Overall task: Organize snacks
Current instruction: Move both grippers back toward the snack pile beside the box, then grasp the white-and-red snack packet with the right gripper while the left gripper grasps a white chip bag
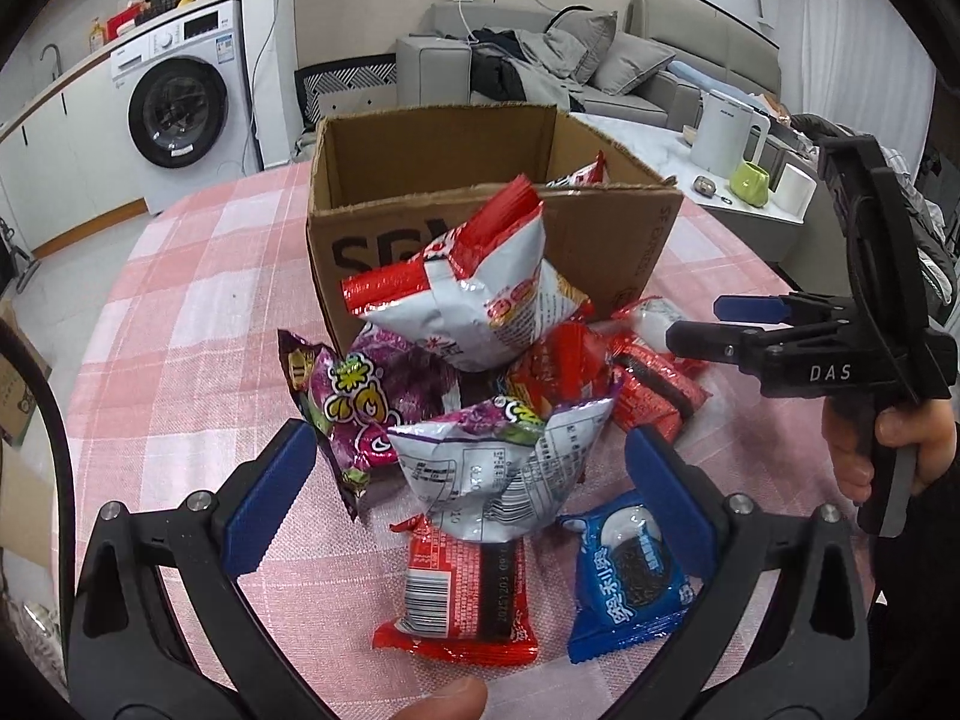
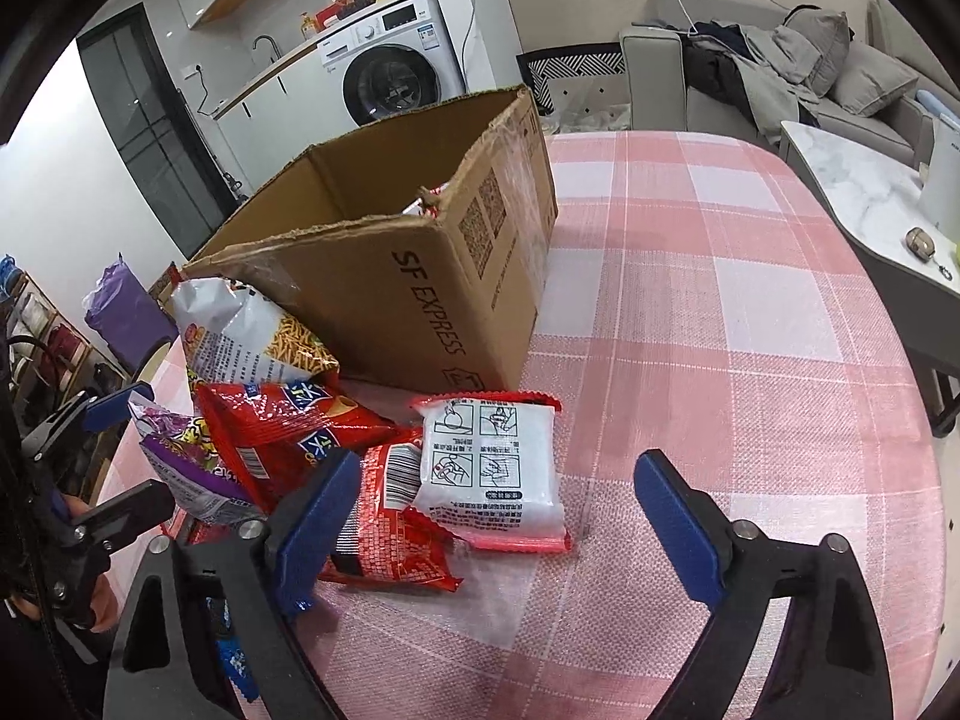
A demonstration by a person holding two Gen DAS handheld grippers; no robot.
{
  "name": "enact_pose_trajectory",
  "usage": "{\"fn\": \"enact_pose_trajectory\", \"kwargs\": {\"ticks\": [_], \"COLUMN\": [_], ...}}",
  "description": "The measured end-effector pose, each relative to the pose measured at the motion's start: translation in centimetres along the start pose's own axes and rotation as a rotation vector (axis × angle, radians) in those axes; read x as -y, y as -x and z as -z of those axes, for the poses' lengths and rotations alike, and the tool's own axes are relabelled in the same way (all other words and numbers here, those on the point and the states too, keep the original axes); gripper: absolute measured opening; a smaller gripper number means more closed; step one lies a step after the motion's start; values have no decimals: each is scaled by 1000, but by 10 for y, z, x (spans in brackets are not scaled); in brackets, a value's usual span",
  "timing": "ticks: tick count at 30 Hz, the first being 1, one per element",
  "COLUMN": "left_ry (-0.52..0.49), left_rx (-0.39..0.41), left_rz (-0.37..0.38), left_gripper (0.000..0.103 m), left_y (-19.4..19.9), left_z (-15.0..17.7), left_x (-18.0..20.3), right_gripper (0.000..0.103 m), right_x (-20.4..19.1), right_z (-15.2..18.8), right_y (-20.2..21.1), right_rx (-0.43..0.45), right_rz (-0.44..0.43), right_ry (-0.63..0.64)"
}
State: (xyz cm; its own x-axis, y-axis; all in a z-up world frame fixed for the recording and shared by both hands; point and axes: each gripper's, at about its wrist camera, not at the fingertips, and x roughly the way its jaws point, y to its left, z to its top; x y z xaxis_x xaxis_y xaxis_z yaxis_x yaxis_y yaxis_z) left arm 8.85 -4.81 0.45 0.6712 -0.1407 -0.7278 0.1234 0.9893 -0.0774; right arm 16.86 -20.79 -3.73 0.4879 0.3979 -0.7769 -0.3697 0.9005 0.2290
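Note:
An open cardboard box [image 1: 480, 228] stands on the pink checked tablecloth [image 1: 180, 312], with a snack pile in front of it. My left gripper [image 1: 471, 483] is open around a silver and purple bag [image 1: 498, 474]. A white and red bag [image 1: 474, 300] tops the pile. A red bar [image 1: 462, 594] and a blue cookie pack [image 1: 627, 582] lie near me. My right gripper [image 2: 492, 510] is open just above a white sachet [image 2: 492, 468] and a red pack [image 2: 390, 534]. The box [image 2: 390, 276] stands behind them. The right gripper also shows in the left wrist view [image 1: 714, 324], open.
A low marble table [image 1: 720, 180] with a white kettle [image 1: 726, 132] and a green cup [image 1: 750, 183] stands to the right of the round table. A washing machine [image 1: 180, 102] and a grey sofa [image 1: 540, 60] are behind. The tablecloth [image 2: 720, 330] stretches to the right of the box.

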Motion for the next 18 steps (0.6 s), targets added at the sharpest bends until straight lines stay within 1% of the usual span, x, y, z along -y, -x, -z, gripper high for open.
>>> {"fn": "enact_pose_trajectory", "kwargs": {"ticks": [1, 3, 8, 16, 18], "left_ry": [4, 9, 24, 28, 27], "left_rx": [-4, -12, -24, -36, -37], "left_rz": [3, 3, 6, 12, 17], "left_gripper": [103, 103, 103, 102, 100], "left_y": [-1, -5, -13, -20, -21], "left_z": [0, 0, 3, 3, 4], "left_x": [0, -1, -6, -9, -9], "right_gripper": [86, 83, 82, 73, 70], "right_x": [1, 2, 4, 11, 12], "right_z": [0, 2, 3, 2, 2], "right_y": [-2, -5, -13, -19, -20], "right_rx": [-4, -9, -18, -17, -15], "right_rz": [-8, -19, -28, -71, -74], "right_ry": [-6, -12, -22, -65, -71]}}
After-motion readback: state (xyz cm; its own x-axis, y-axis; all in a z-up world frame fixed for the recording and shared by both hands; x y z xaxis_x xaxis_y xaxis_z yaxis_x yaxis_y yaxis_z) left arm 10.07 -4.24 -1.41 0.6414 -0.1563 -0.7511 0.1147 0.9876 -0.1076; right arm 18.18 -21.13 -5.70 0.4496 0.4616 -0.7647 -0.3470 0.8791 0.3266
